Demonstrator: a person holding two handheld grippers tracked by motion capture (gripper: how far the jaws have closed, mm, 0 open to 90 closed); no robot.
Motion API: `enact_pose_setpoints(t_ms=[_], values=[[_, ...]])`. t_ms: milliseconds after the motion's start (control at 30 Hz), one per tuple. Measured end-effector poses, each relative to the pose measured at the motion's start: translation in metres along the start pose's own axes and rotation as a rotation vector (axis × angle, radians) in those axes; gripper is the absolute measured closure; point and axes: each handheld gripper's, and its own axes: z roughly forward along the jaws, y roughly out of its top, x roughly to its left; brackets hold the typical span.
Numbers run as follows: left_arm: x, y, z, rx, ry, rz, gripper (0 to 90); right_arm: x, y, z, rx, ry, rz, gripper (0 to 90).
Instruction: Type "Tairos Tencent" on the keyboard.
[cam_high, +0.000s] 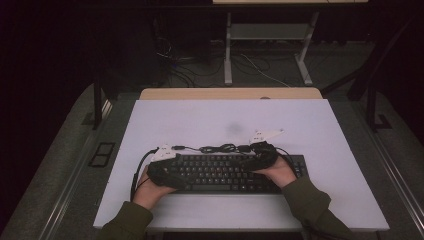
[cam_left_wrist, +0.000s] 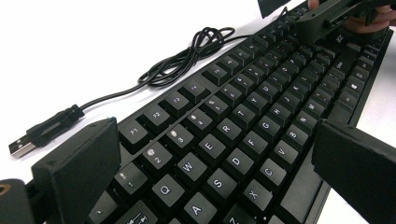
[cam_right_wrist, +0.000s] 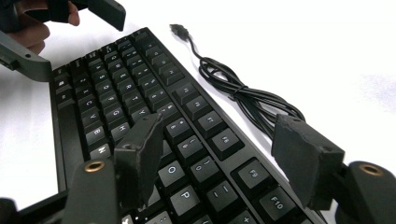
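Nearest the person, in the high view, two sleeved forearms come in from the bottom edge, and each hand rests at one end of a black keyboard (cam_high: 220, 172) that lies across the near half of the white table (cam_high: 150, 120). The left gripper (cam_high: 161, 172) sits over the keyboard's left end, the right gripper (cam_high: 260, 157) over its right end; from above their jaws are too dark against the keys to read.

The gripper views give what the high view cannot. In the left gripper view the jaws stand wide apart, one at each lower corner, with the letter keys of the keyboard (cam_left_wrist: 233, 126) between them; they hold nothing, and I cannot tell whether they touch the keys. The right gripper (cam_left_wrist: 327, 18) shows at the far end, over the last keys.

In the right gripper view the jaws are open too, with nothing clamped: one hangs over the letter keys of the keyboard (cam_right_wrist: 154, 116), the other past the back edge, over the cable (cam_right_wrist: 243, 93). The left gripper (cam_right_wrist: 60, 28) shows at the top left.

Beyond the keyboard, the cable (cam_high: 220, 148) lies in a loose bundle on the table, its USB plug (cam_left_wrist: 21, 144) free on the white surface. Past the table's far edge stands a pale metal frame (cam_high: 270, 45) on a dark floor.
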Motion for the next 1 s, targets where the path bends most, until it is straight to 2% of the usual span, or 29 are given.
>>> enact_pose_setpoints(t_ms=[67, 133, 333, 567, 700, 767, 900, 1000], values=[[0.0011, -0.0006, -0.0006, 0.002, -0.009, 0.001, 2.4, -0.0003, -0.0002, -0.0003, -0.001, -0.003, 0.002, 33.2], [0.0016, -0.0008, -0.0010, 0.000, -0.013, -0.001, 9.7, -0.0005, -0.0004, -0.0003, -0.001, -0.005, 0.005, 33.1], [0.0025, -0.0001, -0.0045, -0.002, -0.023, 0.012, 19.4, -0.0008, -0.0006, -0.0005, -0.004, -0.008, 0.007, 32.6], [0.0053, -0.0014, -0.0070, 0.013, -0.052, 0.010, 43.4, -0.0012, -0.0007, -0.0002, -0.005, -0.008, 0.008, 32.0], [0.0054, -0.0024, -0.0058, 0.035, -0.060, 0.010, 58.1, -0.0009, -0.0006, -0.0004, -0.006, -0.008, 0.009, 31.9], [0.0049, -0.0024, -0.0052, 0.048, -0.050, 0.019, 64.8, -0.0008, -0.0006, -0.0003, -0.004, -0.008, 0.008, 31.8], [0.0051, -0.0024, -0.0044, 0.071, -0.067, 0.014, 78.9, -0.0006, -0.0006, -0.0001, -0.004, -0.008, 0.007, 31.8], [0.0047, -0.0029, -0.0030, 0.091, -0.073, 0.014, 86.2, 0.0000, -0.0007, 0.0004, -0.003, -0.006, 0.007, 31.7]])
